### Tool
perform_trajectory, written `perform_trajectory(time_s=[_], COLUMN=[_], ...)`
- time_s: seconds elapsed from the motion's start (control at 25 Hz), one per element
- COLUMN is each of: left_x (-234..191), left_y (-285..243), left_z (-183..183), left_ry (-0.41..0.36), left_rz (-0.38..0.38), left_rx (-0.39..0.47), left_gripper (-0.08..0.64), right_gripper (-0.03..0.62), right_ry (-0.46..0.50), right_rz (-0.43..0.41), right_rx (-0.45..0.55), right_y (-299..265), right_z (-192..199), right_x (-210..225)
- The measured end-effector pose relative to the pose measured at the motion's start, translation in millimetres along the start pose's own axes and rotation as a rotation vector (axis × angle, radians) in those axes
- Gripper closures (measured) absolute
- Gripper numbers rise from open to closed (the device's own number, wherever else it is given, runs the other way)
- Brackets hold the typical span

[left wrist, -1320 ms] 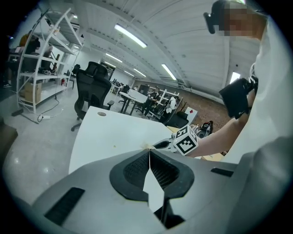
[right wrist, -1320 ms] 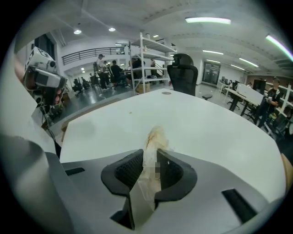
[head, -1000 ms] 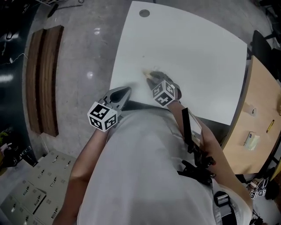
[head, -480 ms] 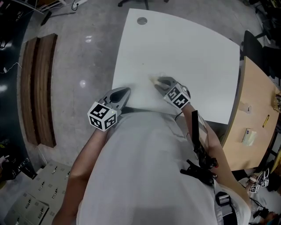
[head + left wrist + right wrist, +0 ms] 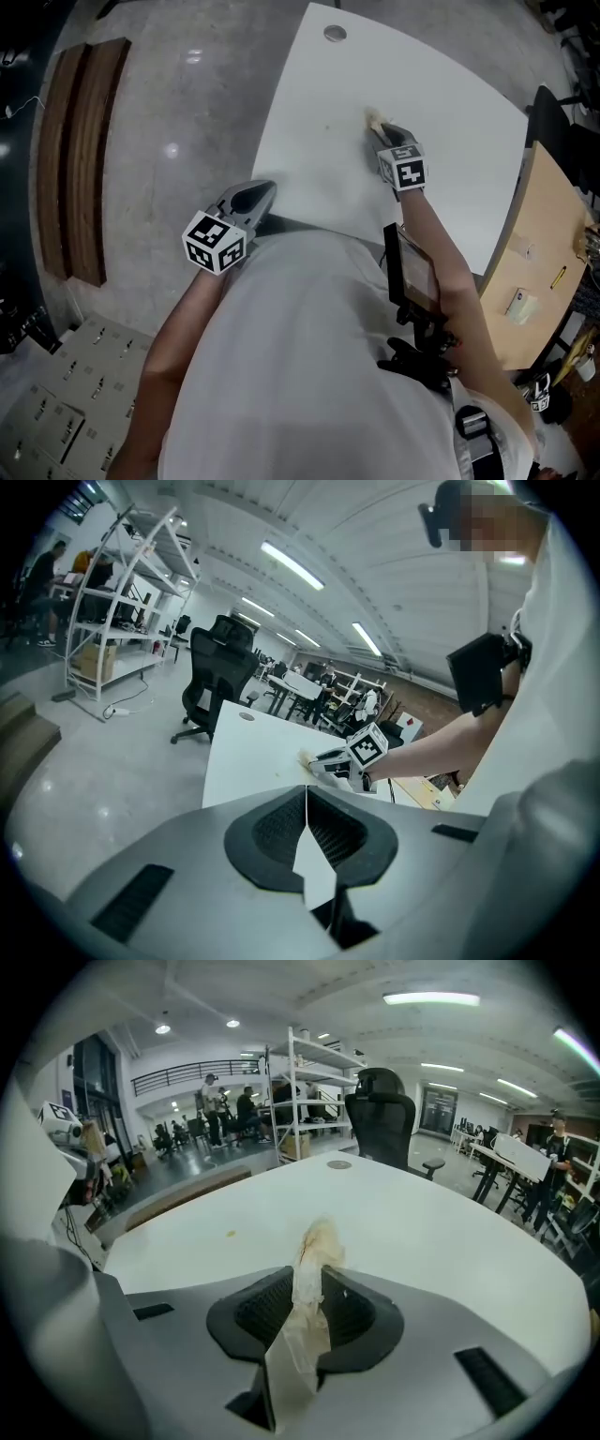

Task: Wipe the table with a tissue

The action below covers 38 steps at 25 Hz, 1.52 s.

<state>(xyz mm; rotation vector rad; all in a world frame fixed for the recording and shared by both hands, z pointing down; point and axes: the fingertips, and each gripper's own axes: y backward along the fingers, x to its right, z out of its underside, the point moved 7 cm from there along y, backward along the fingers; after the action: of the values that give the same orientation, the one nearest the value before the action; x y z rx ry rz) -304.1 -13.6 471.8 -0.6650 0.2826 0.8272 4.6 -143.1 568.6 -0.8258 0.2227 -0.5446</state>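
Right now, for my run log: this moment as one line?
right gripper: shut on stained tissue over white table | left gripper: shut, empty, near table edge | yellowish spot: left of tissue

in the head view the torso [image 5: 309, 375] hides the near edge of the table [image 5: 450, 112], the right gripper [image 5: 385, 132] covers most of the tissue [image 5: 372, 116], and the spot [image 5: 328, 127] is too small to identify.

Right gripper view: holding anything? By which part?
The right hand-held gripper is shut on the tissue, pinched along its middle. The stained, crumpled end sticks out beyond the jaw tips.
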Motion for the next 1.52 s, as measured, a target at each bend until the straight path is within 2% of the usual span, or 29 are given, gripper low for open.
perform_trajectory(time_s=[0.08,0.32,0.44,1.0,1.16,1.36,1.52], left_x=[-3.4,-14.8,-17.9,-49.6,-57.3,-66.8,-74.3], left_y=[6.3,19.4,22.3,41.3,44.1,44.8,44.4], left_z=[2.4,3.4,1.6,-4.1,-7.1,-11.0,-14.1], left_ry=[0.011,0.024,0.021,-0.005,-0.024,-0.054,-0.073], left_rz=[-0.015,-0.038,-0.030,0.016,0.050,0.101,0.140], left_rx=[0.001,0.008,0.009,-0.017,-0.031,-0.048,-0.060], left_gripper=[0.552,0.552,0.552,0.552,0.552,0.552,0.552], right_gripper=[0.499,0.499,0.499,0.499,0.499,0.499,0.499], right_ry=[0.011,-0.008,-0.025,0.048,0.142,0.286,0.341], right_rz=[0.004,0.116,0.111,-0.088,-0.160,-0.313,-0.407], right_rx=[-0.011,-0.069,-0.052,0.008,-0.012,-0.031,-0.048], right_y=[-9.3,-14.2,-16.4,-41.6,-49.4,-54.9,-50.9], right_z=[-8.3,-13.6,-16.1,-39.2,-45.9,-50.8,-46.6], right_x=[-8.0,-22.6,-29.1,-122.5,-157.0,-214.4,-237.5])
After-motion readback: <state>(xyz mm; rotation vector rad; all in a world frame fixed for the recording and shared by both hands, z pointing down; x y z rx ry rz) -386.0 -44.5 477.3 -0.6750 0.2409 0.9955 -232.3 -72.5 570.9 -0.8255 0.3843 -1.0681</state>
